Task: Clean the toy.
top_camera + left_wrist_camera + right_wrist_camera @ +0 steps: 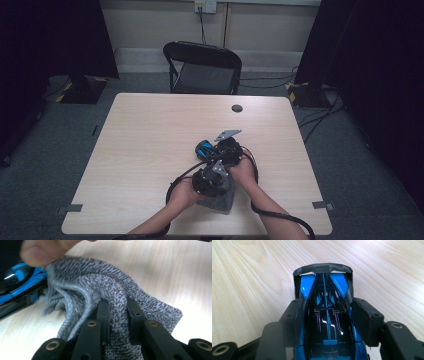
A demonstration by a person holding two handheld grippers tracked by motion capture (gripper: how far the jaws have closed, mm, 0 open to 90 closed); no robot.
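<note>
My left gripper (117, 312) clenched on a fold of grey knitted cloth (112, 290), my right gripper (327, 315) grasping the blue-and-black toy car (325, 315), pale wooden table (150, 135)

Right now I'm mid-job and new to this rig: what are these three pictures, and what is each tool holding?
No robot arm here: a person at a wooden table holds a hand-worked two-jaw gripper in each hand. The high view looks down from above the person's side. There the left gripper sits over a grey knitted cloth, and the right gripper is just beyond it. The other two pictures come from cameras riding on the grippers, looking along their black jaws. The left gripper view shows the jaws pinched on a fold of the cloth. The right gripper view shows the jaws clamped on the sides of a blue and black toy car.
</note>
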